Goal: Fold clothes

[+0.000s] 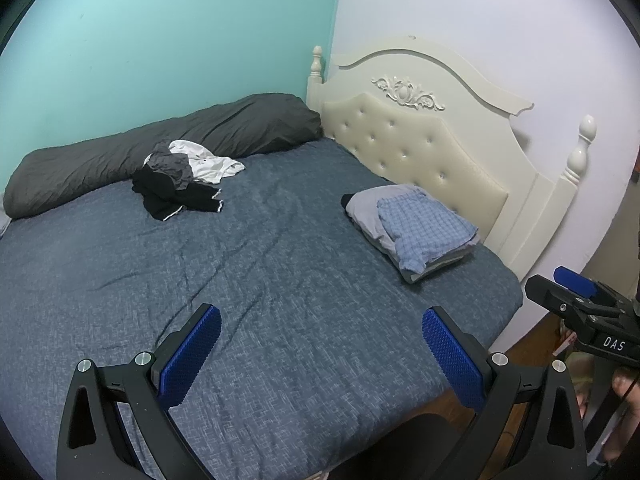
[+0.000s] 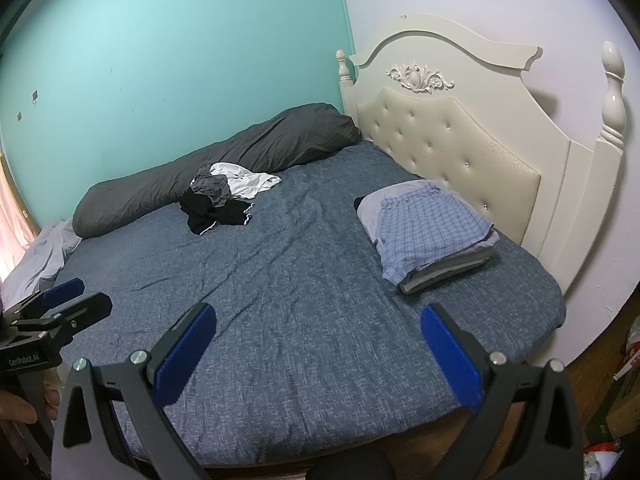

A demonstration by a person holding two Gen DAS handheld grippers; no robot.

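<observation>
A heap of unfolded clothes (image 1: pixel 180 178) (image 2: pixel 222 196), black, grey and white, lies at the far side of the bed. A folded stack (image 1: pixel 416 228) (image 2: pixel 428 232) topped by blue checked shorts sits near the headboard. My left gripper (image 1: pixel 320 354) hovers open above the near edge of the blue bedspread (image 1: pixel 280 280), holding nothing. My right gripper (image 2: pixel 316 354) is open too, empty, over the same near edge. Each gripper shows at the side of the other's view: the right gripper (image 1: pixel 576 296) and the left gripper (image 2: pixel 68 300).
A long dark grey rolled duvet (image 1: pixel 160 148) (image 2: pixel 216 160) lies along the teal wall. A cream tufted headboard (image 1: pixel 432 148) (image 2: pixel 460 140) stands at the right. A pale cloth (image 2: pixel 44 252) hangs at the bed's far left corner. Boxes and bags (image 2: pixel 616 400) stand on the wooden floor at right.
</observation>
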